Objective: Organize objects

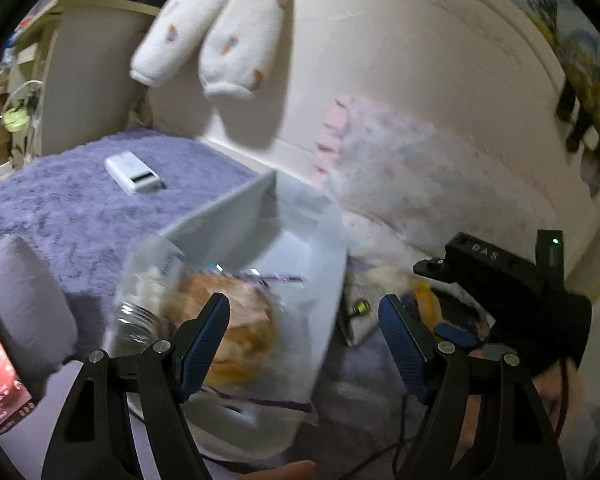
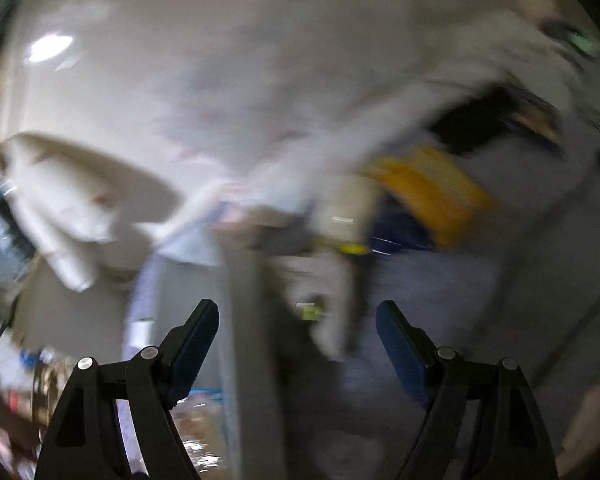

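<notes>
On the purple bed blanket (image 1: 80, 200), white storage bin (image 1: 300, 248) holding bagged bread (image 1: 236, 328), soft and crushable; best gripped by the stiff rim. Fingers of left gripper (image 1: 304, 344) and right gripper (image 2: 298, 344) spread wide, empty.

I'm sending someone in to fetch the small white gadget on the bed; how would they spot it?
Start at the purple fuzzy blanket covering the bed. The white gadget lies flat on it, alone, beyond the white bin and below the hanging fleece garment. It is the only flat rectangular block there, with a dark slot at one end.
</notes>
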Demonstrator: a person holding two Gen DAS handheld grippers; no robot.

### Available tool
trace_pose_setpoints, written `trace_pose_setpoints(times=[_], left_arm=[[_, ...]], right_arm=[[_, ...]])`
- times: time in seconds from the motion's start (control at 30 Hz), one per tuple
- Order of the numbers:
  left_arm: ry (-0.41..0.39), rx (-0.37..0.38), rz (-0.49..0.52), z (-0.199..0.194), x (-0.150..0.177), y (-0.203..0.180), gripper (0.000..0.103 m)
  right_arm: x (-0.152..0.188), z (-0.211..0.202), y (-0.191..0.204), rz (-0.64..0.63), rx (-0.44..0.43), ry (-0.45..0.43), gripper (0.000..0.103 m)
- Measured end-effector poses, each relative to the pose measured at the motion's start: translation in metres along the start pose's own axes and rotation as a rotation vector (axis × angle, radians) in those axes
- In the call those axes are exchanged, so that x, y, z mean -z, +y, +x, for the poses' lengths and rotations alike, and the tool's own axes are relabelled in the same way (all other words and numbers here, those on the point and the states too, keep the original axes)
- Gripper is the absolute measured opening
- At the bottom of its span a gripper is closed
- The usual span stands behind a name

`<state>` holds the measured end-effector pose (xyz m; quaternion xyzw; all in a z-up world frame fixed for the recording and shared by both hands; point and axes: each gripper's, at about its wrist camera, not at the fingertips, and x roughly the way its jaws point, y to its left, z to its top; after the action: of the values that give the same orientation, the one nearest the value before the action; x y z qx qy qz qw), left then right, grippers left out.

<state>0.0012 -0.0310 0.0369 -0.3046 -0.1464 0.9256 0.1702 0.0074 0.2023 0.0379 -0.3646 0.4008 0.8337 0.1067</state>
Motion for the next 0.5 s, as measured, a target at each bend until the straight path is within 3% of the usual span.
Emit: trace_pose_setpoints(times=[0.13,0.27,0.5], left_arm=[[0.045,0.090,-0.004,0.010,0.006,-0.007,0.062],[0.052,0.151,0.029,0.012,0.010,-0.018,0.052],[0.144,0.063,0.025,0.039,0.021,-0.016,0.040]], right_arm=[[-0.016,0.019,-0.020,0.072,0.022,0.117,0.081],[-0.022,0.024,-0.030,0.111,0.042,0.135,0.081],[-0.021,0.032,-0.024,0.083,0.047,0.165,0.081]])
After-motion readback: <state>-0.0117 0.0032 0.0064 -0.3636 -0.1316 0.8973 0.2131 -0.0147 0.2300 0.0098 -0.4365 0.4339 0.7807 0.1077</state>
